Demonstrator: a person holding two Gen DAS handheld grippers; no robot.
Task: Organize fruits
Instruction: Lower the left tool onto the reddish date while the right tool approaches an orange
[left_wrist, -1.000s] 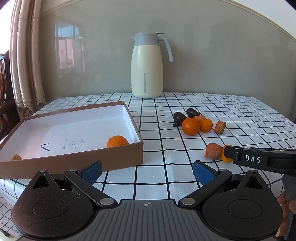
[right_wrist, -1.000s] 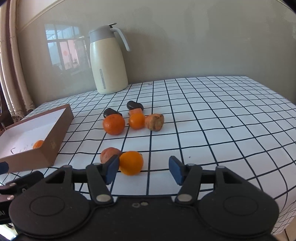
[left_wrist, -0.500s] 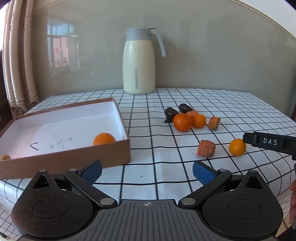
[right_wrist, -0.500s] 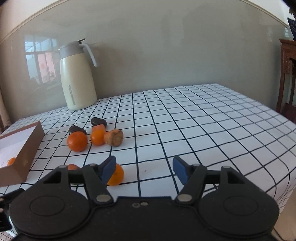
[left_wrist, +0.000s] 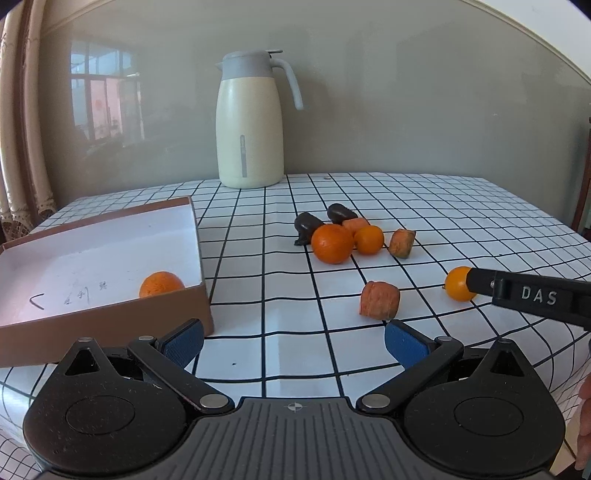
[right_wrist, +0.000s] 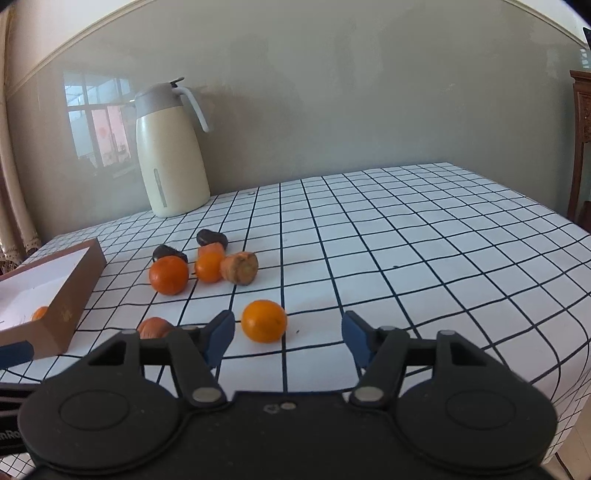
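Right wrist view: the right gripper (right_wrist: 288, 338) is held low over the table (right_wrist: 424, 240) with its jaws part open and closing, and the small orange (right_wrist: 264, 321) lies just ahead of the pads, nearer the left one, untouched and not yet between them; nothing is held. This fruit is judged to be the next pick, since it sits apart from the pile. Beside it a carrot piece (right_wrist: 153, 327) is half hidden behind the left finger. Farther off, a bigger orange (right_wrist: 168, 275), another small one (right_wrist: 208, 267), carrot pieces and two dark fruits are bunched together. In the left wrist view, the left gripper (left_wrist: 293, 341) is held wide open and empty over bare cloth, near the box (left_wrist: 110, 321), in which one orange (left_wrist: 161, 283) is already placed, presumably as the sorting spot. A jug (left_wrist: 249, 122) stands at the wall.
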